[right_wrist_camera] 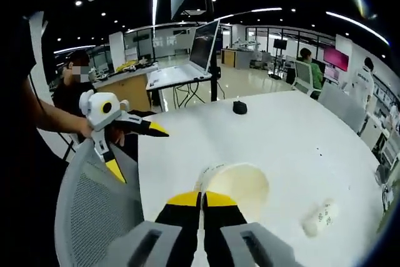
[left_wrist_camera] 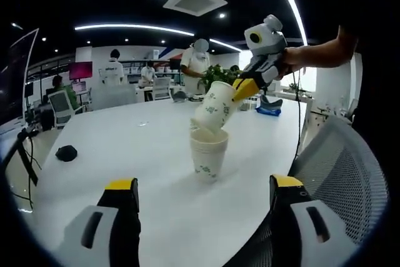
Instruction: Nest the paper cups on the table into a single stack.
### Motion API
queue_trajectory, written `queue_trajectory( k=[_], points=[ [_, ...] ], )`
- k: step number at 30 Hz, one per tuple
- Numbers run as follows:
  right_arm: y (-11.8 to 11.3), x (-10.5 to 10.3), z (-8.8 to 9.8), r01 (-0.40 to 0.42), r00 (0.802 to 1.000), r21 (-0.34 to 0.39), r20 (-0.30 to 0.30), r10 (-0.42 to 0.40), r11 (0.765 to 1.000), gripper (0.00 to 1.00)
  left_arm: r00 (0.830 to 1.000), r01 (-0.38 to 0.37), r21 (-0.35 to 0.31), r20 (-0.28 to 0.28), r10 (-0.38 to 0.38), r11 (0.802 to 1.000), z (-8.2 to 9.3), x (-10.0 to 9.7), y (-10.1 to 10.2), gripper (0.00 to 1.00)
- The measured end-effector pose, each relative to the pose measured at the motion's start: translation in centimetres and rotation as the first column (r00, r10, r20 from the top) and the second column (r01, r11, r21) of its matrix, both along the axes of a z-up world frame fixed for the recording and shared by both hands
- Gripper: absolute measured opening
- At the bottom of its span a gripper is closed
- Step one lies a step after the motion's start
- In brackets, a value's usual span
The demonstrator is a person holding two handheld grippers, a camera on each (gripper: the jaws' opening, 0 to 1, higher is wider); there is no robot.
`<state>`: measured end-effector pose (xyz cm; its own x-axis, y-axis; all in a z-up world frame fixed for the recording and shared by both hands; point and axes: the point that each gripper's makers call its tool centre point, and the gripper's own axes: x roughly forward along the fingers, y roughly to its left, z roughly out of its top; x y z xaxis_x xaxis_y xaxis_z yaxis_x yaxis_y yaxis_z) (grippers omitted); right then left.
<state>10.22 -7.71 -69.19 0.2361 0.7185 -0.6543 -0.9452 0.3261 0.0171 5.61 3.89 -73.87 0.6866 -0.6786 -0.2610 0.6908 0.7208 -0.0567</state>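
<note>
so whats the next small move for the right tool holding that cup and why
Probably lower and straighten it. In the left gripper view, the right tool pinches the rim of a tilted cup whose base sits just over the mouth of the upright cup on the table, not yet seated. The left tool is open, clear of both.

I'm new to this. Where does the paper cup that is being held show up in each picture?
Left gripper view: the held cup is tilted at centre, over an upright cup, pinched by the right gripper.
Right gripper view: the held cup is at bottom centre, open mouth toward the camera.
Shared landmark: the small black object on the white table.
</note>
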Motion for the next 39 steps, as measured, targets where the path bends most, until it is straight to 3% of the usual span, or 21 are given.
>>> queue_trajectory(
  k=[14, 21, 39],
  points=[
    [0.5, -0.4, -1.5, -0.097, 0.995, -0.141, 0.003, 0.098, 0.985, 0.00, 1.000, -0.006, -0.007, 0.000, 0.006, 1.000, 0.1, 0.1, 0.1, 0.86],
    [0.6, -0.4, -2.4, -0.131, 0.991, -0.200, -0.023, 0.129, 0.971, 0.00, 1.000, -0.013, -0.002, 0.010, 0.013, 1.000, 0.2, 0.2, 0.2, 0.86],
    [1.7, -0.1, -4.3, -0.164, 0.985, -0.245, -0.093, 0.145, 0.956, 0.00, 1.000, -0.008, 0.007, -0.009, 0.008, 1.000, -0.2, 0.1, 0.2, 0.85]
  ],
)
